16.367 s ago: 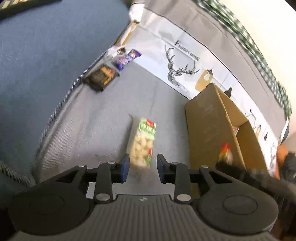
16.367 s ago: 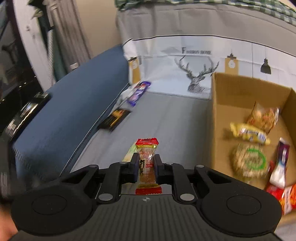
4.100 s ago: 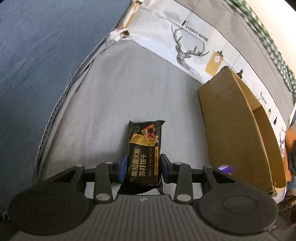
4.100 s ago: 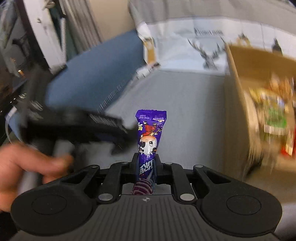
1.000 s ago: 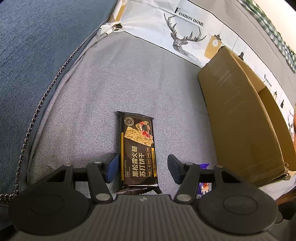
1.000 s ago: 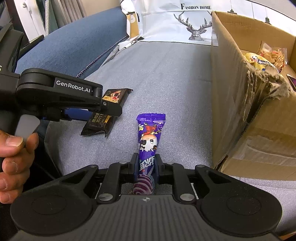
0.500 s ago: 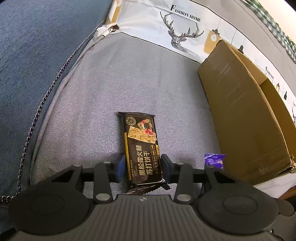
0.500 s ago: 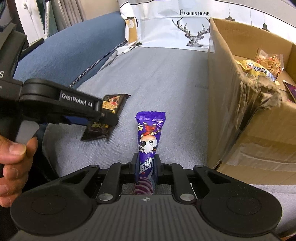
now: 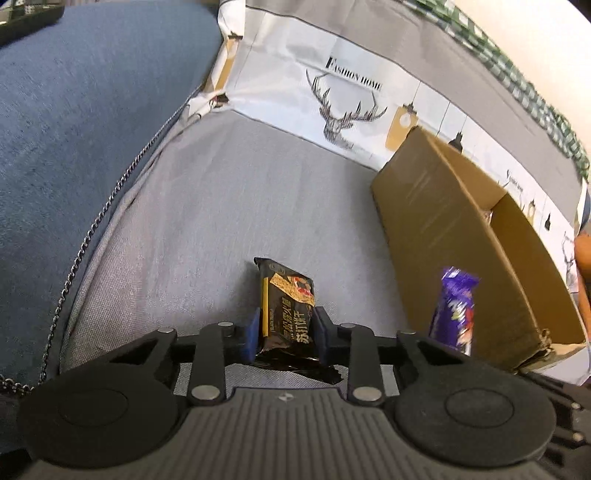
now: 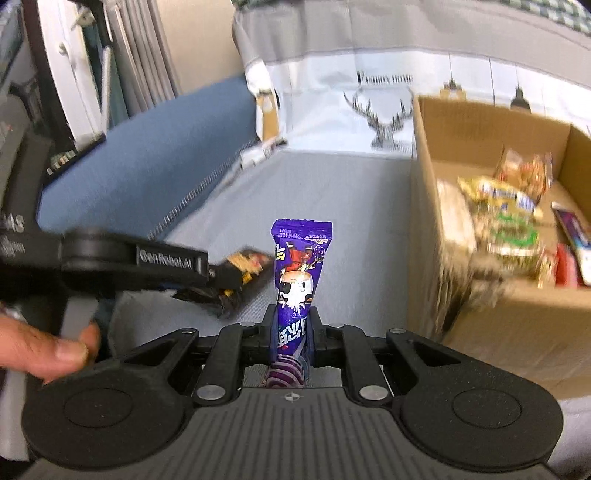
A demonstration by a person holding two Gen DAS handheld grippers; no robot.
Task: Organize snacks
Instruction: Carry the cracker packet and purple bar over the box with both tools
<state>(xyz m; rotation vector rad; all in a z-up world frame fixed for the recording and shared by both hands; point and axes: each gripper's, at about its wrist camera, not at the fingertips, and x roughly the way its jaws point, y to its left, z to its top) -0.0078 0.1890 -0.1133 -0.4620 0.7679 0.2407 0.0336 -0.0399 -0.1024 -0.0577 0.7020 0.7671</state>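
A: Lighting? 
B: Even daylight indoors, soft shadows, no glare. Brightest on the wall [image 9: 517, 29], top right of the left view.
A: Blur? 
B: Right view smeared: cardboard box [image 10: 480, 206] and its snacks streaky. Purple packet [image 10: 300, 266] sharp there, blurred in the left view. Strong fisheye bending, dark corners.

"Fashion Home" w/ deer print on far white cover [image 9: 347, 96]; "GenRobot.AI" on left gripper [image 10: 236, 277]; Chinese chars on black cracker pack [image 9: 290, 314].
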